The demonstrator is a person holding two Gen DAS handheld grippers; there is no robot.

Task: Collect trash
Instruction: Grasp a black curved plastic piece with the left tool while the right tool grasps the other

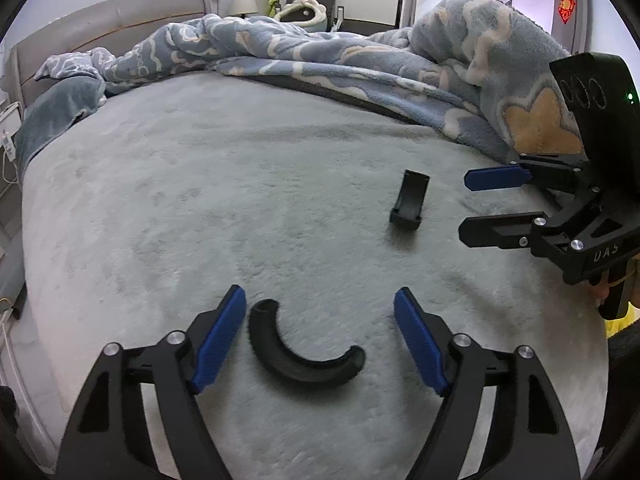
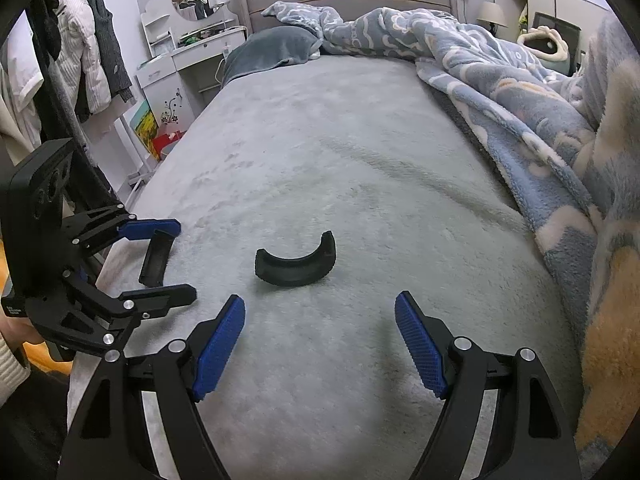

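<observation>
Left gripper (image 1: 320,296) stands released astride one curved black plastic scrap (image 1: 304,352) near the near edge of the bed (image 1: 200,180); right gripper (image 2: 320,300), also released, faces another scrap (image 2: 296,260) further in; center each piece, then clench evenly.

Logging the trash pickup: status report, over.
Left tool open, straddling curved black piece on bed, not gripping. Right tool open, empty. Nothing blocking.

Grey bed (image 1: 200,200) bears two black pieces (image 1: 300,356), blanket (image 1: 320,52).
</observation>
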